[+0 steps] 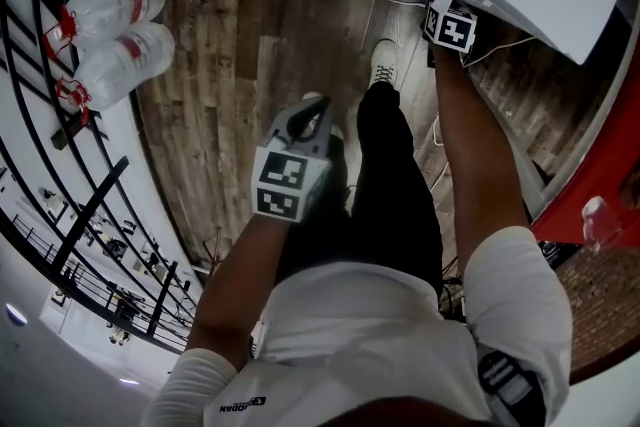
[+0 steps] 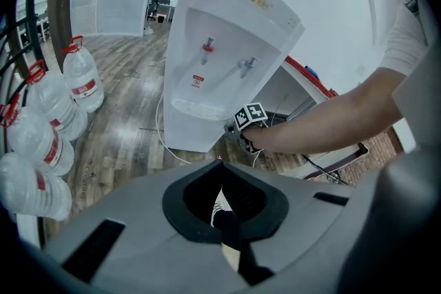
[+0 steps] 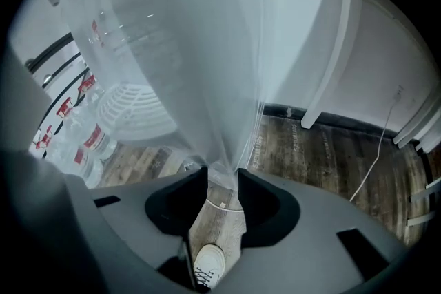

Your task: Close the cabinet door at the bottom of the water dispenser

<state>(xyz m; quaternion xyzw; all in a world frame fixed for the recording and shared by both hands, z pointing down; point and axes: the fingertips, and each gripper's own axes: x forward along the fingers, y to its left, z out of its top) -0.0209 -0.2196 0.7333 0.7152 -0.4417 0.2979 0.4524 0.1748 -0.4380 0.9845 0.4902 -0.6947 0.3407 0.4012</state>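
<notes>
The left gripper [image 2: 220, 164] hangs by the leg [image 1: 392, 177], its fingers closed together and empty. Farther out, the fingers of the right gripper [image 3: 219, 184] stand rather wide and clamp the edge of the door [image 3: 222, 147], low on the dispenser [image 2: 227, 55].
</notes>
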